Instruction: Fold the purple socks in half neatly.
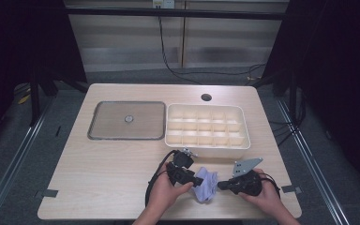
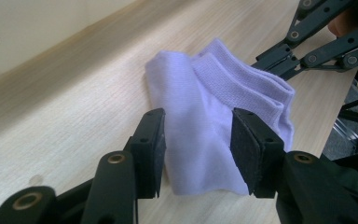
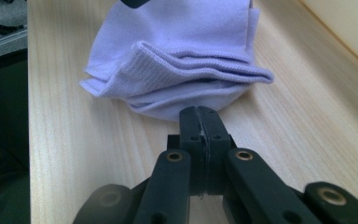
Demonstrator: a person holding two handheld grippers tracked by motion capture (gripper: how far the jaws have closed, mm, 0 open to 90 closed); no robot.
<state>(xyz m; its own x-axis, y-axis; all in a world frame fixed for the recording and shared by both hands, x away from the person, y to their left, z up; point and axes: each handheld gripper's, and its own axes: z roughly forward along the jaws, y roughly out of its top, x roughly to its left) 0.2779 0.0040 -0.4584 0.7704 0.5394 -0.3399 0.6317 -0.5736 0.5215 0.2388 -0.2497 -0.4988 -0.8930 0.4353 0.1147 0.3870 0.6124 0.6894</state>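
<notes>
Two tools meet at a lilac sock (image 1: 205,185) on the tabletop (image 1: 103,164): left tool (image 2: 198,151) gapes around it, right tool (image 3: 199,122) pinched shut at its edge; no writing shows.

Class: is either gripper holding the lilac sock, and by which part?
No. The left gripper stands open around the sock; the right gripper is shut beside its folded edge, gripping nothing.

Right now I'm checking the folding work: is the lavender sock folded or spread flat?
Folded. The lavender sock lies doubled over on the table, its ribbed cuff layers stacked.
</notes>
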